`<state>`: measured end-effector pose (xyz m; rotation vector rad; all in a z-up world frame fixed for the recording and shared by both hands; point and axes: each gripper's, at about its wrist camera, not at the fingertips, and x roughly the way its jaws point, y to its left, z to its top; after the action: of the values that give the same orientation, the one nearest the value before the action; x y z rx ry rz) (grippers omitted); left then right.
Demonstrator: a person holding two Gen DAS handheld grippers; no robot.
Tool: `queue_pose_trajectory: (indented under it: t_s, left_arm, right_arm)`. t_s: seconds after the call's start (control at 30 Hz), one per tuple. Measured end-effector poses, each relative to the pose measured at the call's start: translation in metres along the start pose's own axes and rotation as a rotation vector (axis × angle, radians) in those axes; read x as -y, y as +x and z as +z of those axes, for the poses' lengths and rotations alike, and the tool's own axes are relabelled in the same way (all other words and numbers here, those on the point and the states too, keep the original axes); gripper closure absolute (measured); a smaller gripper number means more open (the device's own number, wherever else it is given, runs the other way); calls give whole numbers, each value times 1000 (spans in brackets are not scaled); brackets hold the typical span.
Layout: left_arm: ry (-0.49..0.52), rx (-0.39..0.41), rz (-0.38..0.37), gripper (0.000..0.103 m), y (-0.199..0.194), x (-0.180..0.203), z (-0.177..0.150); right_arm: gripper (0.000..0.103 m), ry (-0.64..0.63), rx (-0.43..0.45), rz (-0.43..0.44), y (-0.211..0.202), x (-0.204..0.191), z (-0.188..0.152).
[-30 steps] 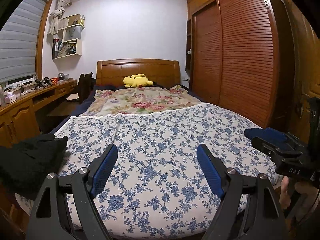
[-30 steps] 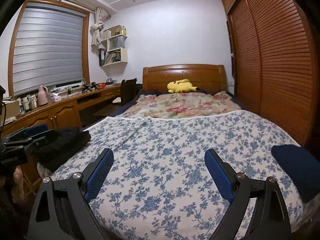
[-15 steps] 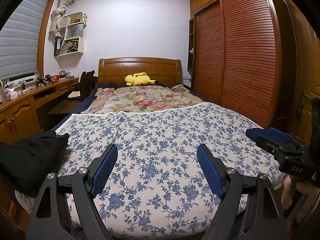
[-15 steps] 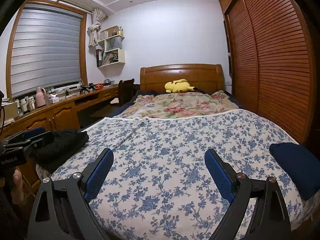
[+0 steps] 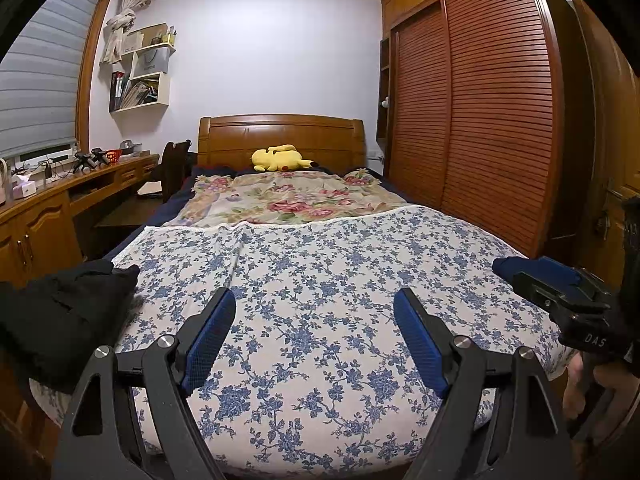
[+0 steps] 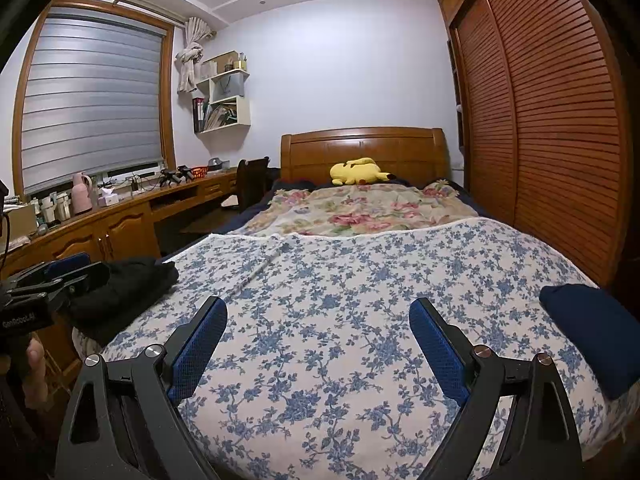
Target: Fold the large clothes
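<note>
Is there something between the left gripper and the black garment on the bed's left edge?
Nothing visible. The left gripper, open and empty, hangs over bare blue-flowered bedspread; the black garment lies unobstructed to its left.

Two black grippers are seen, the left gripper (image 5: 314, 336) and the right gripper (image 6: 318, 340). Blue bumpy pads (image 5: 208, 338) and round silver screws (image 5: 165, 341) are fitted on each.

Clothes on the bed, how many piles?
2: a black garment at the bed's left edge, a folded navy garment at its right edge. Others may be hidden.
</note>
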<state>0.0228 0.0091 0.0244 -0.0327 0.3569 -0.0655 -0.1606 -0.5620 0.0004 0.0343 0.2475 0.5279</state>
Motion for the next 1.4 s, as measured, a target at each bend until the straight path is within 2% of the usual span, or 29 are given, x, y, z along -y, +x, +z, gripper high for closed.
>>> queue_pose_trajectory:
  t_s: [1.4]
  left_arm:
    - [-9, -7, 11, 21, 1, -10, -7]
  right_arm:
    - [9, 4, -8, 15, 3, 6, -2]
